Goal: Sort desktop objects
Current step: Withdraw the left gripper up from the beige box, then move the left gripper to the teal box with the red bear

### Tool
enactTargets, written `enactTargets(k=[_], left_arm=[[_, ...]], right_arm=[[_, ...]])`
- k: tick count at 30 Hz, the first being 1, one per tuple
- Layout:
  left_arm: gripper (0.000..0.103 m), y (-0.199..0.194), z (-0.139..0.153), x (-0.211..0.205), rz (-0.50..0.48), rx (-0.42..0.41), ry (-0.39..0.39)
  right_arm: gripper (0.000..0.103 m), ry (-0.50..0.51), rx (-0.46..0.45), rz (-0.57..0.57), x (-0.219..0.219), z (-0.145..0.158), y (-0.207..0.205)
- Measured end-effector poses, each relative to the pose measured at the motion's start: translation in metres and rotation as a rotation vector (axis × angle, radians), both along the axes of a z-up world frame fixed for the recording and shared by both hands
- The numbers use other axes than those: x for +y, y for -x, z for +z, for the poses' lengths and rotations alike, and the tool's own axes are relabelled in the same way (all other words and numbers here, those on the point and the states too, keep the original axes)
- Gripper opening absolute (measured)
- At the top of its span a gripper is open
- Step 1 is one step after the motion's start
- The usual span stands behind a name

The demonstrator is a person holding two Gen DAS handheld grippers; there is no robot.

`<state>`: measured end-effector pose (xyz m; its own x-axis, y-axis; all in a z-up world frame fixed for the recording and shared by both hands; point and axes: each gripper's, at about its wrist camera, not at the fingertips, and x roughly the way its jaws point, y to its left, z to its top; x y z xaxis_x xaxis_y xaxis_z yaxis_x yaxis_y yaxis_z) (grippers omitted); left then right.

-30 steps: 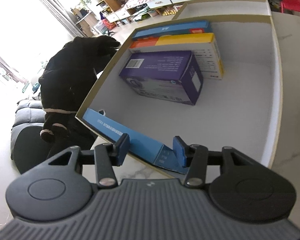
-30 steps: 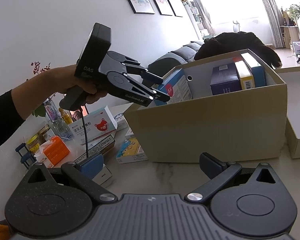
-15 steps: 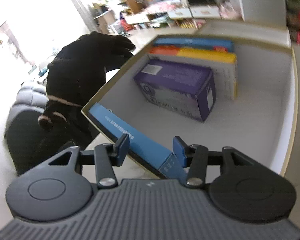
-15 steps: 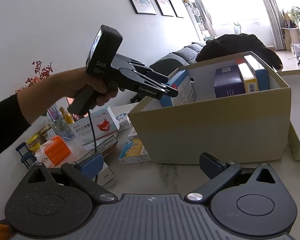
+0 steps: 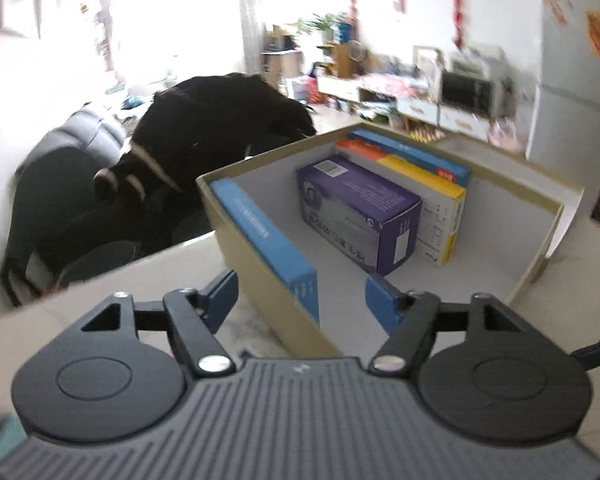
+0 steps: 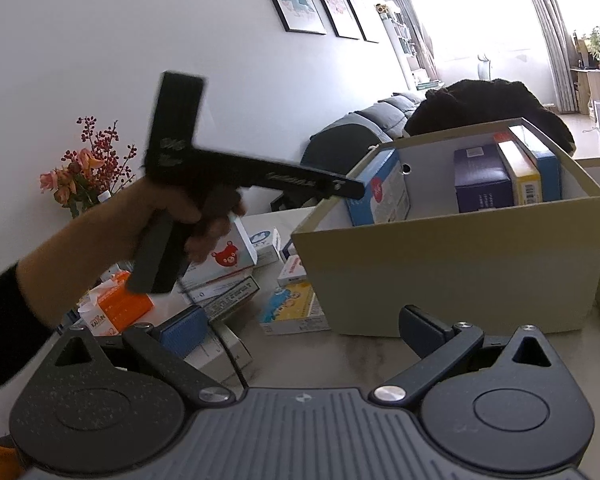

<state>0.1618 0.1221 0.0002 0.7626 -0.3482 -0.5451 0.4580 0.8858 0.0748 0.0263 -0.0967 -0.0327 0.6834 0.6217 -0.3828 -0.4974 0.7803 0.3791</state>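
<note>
Blue box (image 5: 268,240) leaning inside cardboard box (image 5: 260,276); both hand-held grippers spread, empty.

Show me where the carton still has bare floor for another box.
Free: the white floor of the carton between the blue box along one wall and the purple box. Crowded: the far end, where purple, yellow box and others stand packed.
</note>
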Motion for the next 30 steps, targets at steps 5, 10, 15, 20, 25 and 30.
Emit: enactTargets(k=[5,10,15,20,25,30], left_arm=[[0.088,0.033,0.006,0.022,0.123,-0.004,0.058],[0.099,0.062,0.011,0.037,0.269,-0.017,0.054],[0.103,0.088,0.016,0.053,0.441,-0.028,0.026],[0.103,0.119,0.012,0.080,0.568,-0.043,-0.009],[0.103,0.145,0.003,0.115,0.660,-0.010,0.036],[0.103,0.156,-0.008,0.136,0.740,0.014,0.029]], right_arm=[[0.103,-0.001,-0.002,0.002,0.010,0.001,0.006],[0.103,0.006,-0.014,0.019,0.023,0.004,0.014],[0.103,0.006,-0.028,0.038,0.036,0.007,0.023],[0.103,-0.026,-0.046,0.001,0.048,0.008,0.027],[0.103,-0.044,-0.016,-0.020,0.061,0.004,0.021],[0.103,-0.042,0.018,-0.033,0.073,-0.002,0.016]])
